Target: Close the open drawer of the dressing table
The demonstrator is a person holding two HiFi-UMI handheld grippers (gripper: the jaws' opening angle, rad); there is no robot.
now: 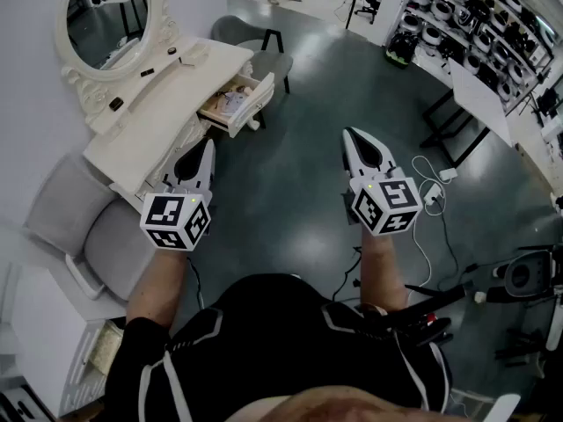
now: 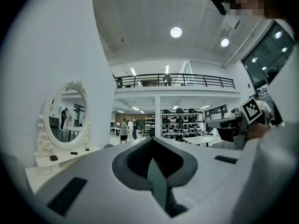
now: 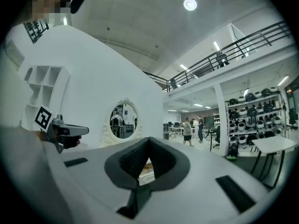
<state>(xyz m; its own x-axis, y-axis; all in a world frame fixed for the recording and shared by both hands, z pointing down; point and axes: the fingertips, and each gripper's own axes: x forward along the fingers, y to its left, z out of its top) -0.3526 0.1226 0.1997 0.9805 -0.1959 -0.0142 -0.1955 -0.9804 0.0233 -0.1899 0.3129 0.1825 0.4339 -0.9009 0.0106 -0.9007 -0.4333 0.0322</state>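
Currently left gripper (image 1: 205, 150) and right gripper (image 1: 354, 139) hold jaws pressed together, empty, not touching the bench (image 1: 176, 90). Drawer (image 1: 251, 104) projects open from bench front. Off-centre push may skew and jam it.

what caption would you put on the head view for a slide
Left gripper and right gripper held shut and empty short of the white dressing table, its drawer open with items inside.

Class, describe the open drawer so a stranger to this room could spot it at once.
Start at the cream dressing table with the oval mirror. On its front is the drawer. It alone stands pulled out over the dark floor, its contents showing.
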